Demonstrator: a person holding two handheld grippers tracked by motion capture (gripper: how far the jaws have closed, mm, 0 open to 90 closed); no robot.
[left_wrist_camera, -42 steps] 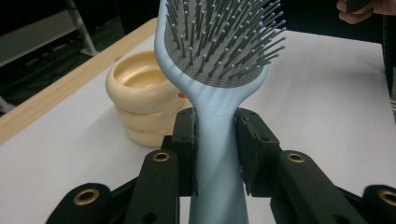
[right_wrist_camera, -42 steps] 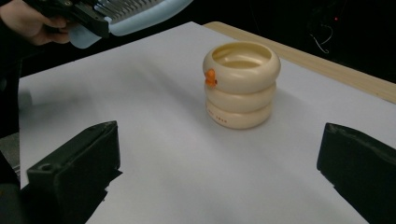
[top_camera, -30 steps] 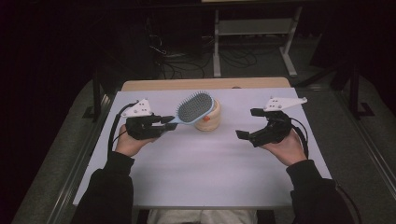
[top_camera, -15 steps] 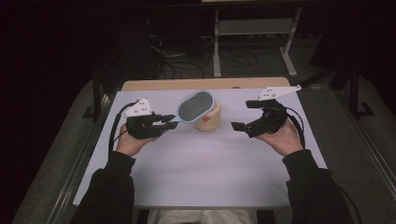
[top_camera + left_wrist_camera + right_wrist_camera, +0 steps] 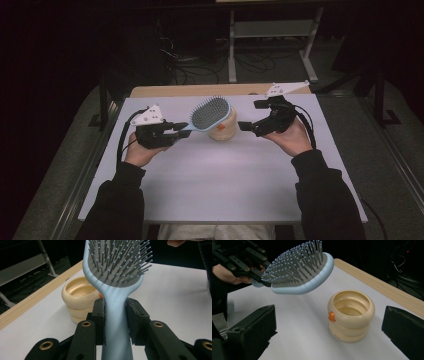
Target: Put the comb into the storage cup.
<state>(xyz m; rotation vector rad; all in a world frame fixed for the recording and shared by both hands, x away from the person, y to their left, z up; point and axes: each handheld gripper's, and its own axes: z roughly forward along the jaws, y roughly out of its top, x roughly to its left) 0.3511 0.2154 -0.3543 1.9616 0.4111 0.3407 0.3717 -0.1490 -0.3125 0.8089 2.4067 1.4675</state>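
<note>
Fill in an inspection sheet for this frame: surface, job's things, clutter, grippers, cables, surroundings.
Surface: white table top, wooden strip at far edge.
Job's things: light blue hairbrush, bristles up, held above the table; cream ribbed cup upright, open, with an orange mark.
Clutter: nothing seen.
Grippers: left gripper clamps the brush handle; right gripper open, jaws either side of the cup, not touching.
Cables: black cable trails from right gripper.
Surroundings: dark room, white metal stand behind the table.

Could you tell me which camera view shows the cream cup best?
The right gripper view: the cup stands whole and unblocked, with its open mouth, ribbed wall and orange mark plain. The left gripper view shows it partly behind the brush and jaws. In the high view it is small and half under the brush head.
</note>
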